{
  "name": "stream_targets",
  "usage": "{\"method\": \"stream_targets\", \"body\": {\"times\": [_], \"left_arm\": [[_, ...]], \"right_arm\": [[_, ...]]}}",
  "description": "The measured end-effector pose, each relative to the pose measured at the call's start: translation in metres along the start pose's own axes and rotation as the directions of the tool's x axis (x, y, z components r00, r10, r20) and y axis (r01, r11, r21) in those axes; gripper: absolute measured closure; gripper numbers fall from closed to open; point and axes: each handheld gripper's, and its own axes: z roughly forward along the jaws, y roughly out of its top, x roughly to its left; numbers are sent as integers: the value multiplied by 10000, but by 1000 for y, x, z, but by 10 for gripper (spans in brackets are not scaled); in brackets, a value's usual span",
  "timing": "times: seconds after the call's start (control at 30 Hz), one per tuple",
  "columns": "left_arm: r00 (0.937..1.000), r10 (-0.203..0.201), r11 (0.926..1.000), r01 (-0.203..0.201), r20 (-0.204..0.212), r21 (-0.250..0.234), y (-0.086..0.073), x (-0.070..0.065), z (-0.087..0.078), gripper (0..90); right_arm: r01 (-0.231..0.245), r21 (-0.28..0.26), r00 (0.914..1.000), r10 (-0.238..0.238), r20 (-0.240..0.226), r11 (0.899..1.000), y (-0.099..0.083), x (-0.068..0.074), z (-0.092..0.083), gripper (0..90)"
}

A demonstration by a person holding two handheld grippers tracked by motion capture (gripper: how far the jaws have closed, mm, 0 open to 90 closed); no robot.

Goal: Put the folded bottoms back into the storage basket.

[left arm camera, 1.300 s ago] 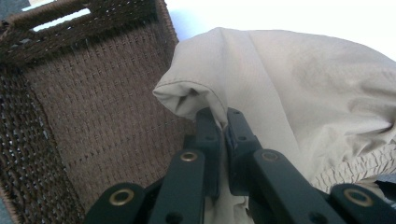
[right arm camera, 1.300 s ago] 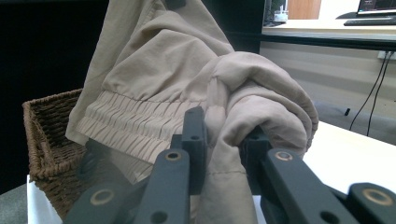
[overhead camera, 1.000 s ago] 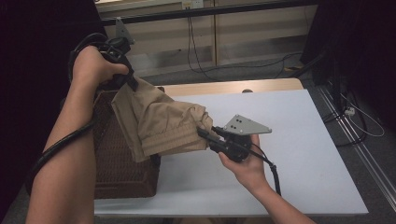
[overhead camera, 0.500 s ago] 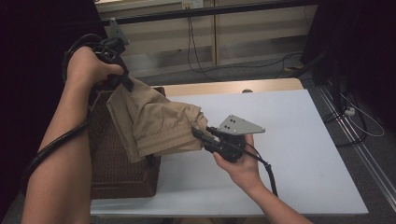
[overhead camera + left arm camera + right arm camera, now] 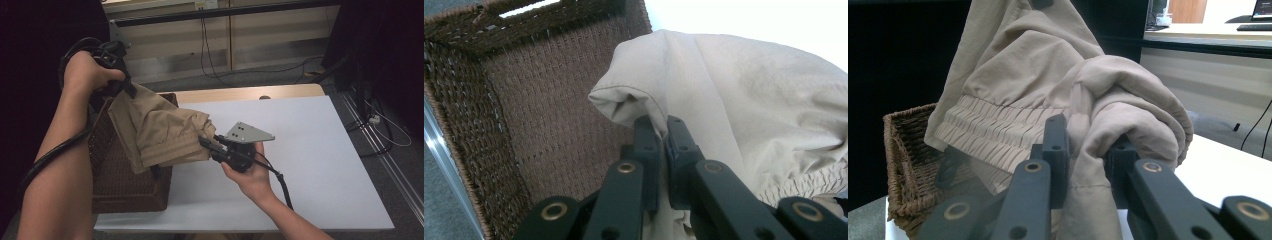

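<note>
I am holding a beige garment point(image 5: 160, 132) stretched between my two tongs, above the brown wicker basket point(image 5: 120, 185) that is standing on the white table point(image 5: 320, 150). My left tongs point(image 5: 131, 90) are clamped tight on one edge of the cloth, up high and over the far end of the basket; in the left gripper view the two jaws are pinching a fold of the fabric point(image 5: 704, 100) with the basket's woven wall point(image 5: 539, 115) right behind it. My right tongs point(image 5: 206, 143) are clamped on the bunched part near the elastic waistband, lower down and out over the table just beside the basket; in the right gripper view a thick roll of the garment point(image 5: 1088, 115) is sitting squeezed between the jaws, with the basket point(image 5: 908, 145) lying beyond and below them. I am judging that I am in the lifting-out step: the garment is hanging clear of the basket rather than resting inside it. The next move, as I see it, is calling for carrying both ends together towards the open table on my right tongs' side, keeping both grips firm so the cloth is not slipping, then lowering it flat.
</note>
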Motion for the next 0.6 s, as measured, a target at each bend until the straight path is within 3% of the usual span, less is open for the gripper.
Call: {"method": "stream_targets", "body": {"times": [0.6], "left_arm": [[9999, -135, 9999, 135, -19, -10, -5, 19, -3, 864]], "right_arm": [[-91, 85, 9997, 93, -233, 9999, 1, 7, 17, 771]]}}
